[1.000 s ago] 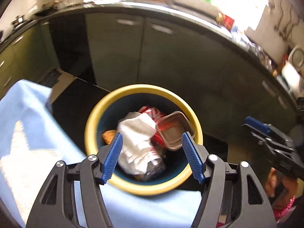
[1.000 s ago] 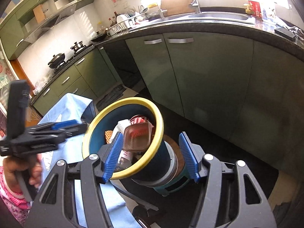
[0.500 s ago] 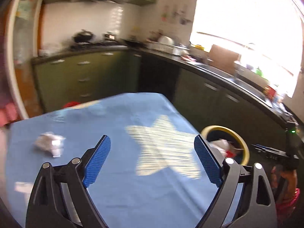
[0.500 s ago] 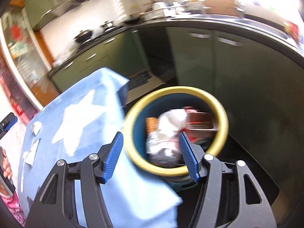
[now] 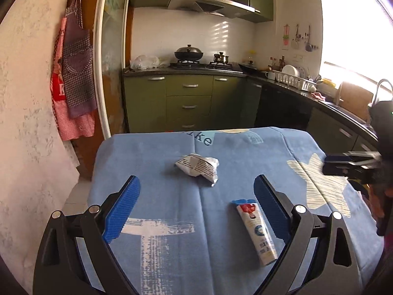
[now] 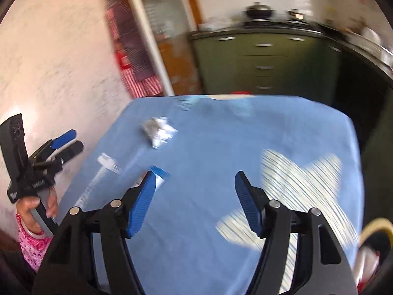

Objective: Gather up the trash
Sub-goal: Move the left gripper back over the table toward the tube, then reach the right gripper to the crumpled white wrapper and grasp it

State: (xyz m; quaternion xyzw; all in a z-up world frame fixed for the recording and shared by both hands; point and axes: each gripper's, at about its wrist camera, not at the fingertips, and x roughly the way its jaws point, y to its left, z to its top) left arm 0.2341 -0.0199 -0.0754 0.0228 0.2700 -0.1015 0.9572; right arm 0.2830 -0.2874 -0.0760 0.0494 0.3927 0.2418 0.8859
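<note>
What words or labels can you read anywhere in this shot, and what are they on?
"ke", end of a partly hidden word: blue tablecloth, printed at its far edge.
"K": red patch on the hanging apron.
Black print on the crumpled paper: too small to read.
Label on the tube: too small to read.
Right wrist view: too blurred to read anything.

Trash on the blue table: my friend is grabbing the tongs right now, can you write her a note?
Left tongs: jaws opening, nothing between them, above the blue tablecloth.
Right tongs: jaws opening, empty too, over the same cloth.
Still on the cloth: a crumpled paper wrapper toward the far side and a white tube lying flat near the left tongs' right finger.
The yellow-rimmed bin shows at the table's near right corner in the right wrist view, blurred, with something already inside.
Left to do: pick up the wrapper and the tube and drop them in the bin.
</note>
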